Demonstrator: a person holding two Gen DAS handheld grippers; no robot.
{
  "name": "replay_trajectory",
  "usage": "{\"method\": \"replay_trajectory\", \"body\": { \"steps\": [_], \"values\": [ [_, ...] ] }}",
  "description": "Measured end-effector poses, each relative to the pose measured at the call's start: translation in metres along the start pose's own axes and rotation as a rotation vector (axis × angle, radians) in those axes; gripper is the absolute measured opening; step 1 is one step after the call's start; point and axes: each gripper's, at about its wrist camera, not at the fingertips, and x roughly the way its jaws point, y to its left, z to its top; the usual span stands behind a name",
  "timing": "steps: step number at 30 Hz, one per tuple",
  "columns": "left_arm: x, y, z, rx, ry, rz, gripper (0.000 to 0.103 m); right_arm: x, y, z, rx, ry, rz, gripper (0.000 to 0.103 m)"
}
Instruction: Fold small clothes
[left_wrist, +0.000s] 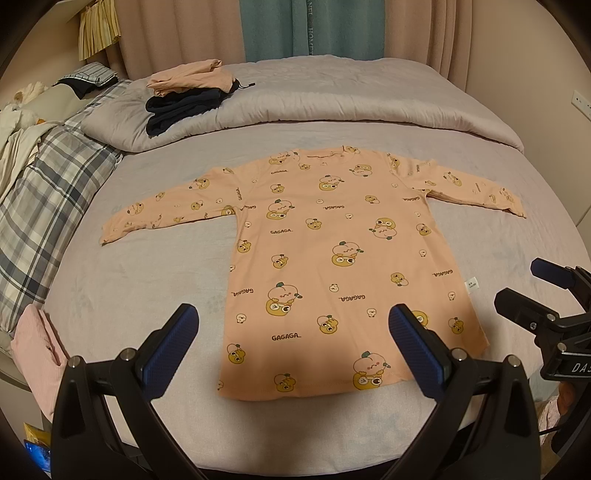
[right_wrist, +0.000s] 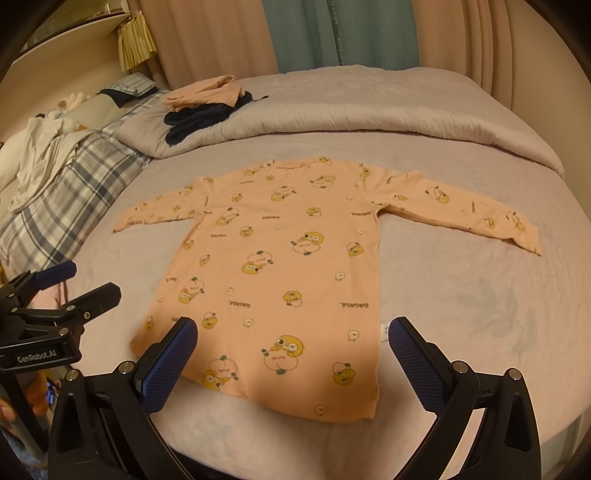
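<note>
A small peach long-sleeved shirt (left_wrist: 325, 251) with a cartoon print lies flat on the bed, both sleeves spread out, hem toward me. It also shows in the right wrist view (right_wrist: 280, 273). My left gripper (left_wrist: 293, 321) is open and empty, hovering over the hem. My right gripper (right_wrist: 293, 334) is open and empty, also above the hem, near the shirt's right side. The right gripper shows at the right edge of the left wrist view (left_wrist: 532, 291); the left gripper shows at the left edge of the right wrist view (right_wrist: 85, 280).
A grey sheet (left_wrist: 147, 280) covers the bed. A folded grey duvet (left_wrist: 332, 99) lies behind the shirt, with stacked peach and dark clothes (left_wrist: 188, 96) on it. A plaid blanket (left_wrist: 48, 192) lies left. A pink garment (left_wrist: 37, 347) sits at the near left edge.
</note>
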Motion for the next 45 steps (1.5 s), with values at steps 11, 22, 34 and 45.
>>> {"method": "replay_trajectory", "body": {
  "steps": [11,22,34,45],
  "values": [
    [0.004,0.000,-0.001,0.004,0.007,-0.006,0.103,0.001,-0.002,0.000,0.004,0.004,0.001,0.102],
    [0.058,0.010,-0.005,-0.125,0.137,-0.140,0.103,0.033,-0.048,-0.012,0.240,0.021,0.225,0.102],
    [0.134,0.021,0.013,-0.338,0.278,-0.349,0.103,0.048,-0.224,-0.022,0.782,-0.169,0.214,0.102],
    [0.199,0.014,0.064,-0.383,0.261,-0.425,0.102,0.078,-0.331,-0.014,1.021,-0.275,0.091,0.096]
  ]
}}
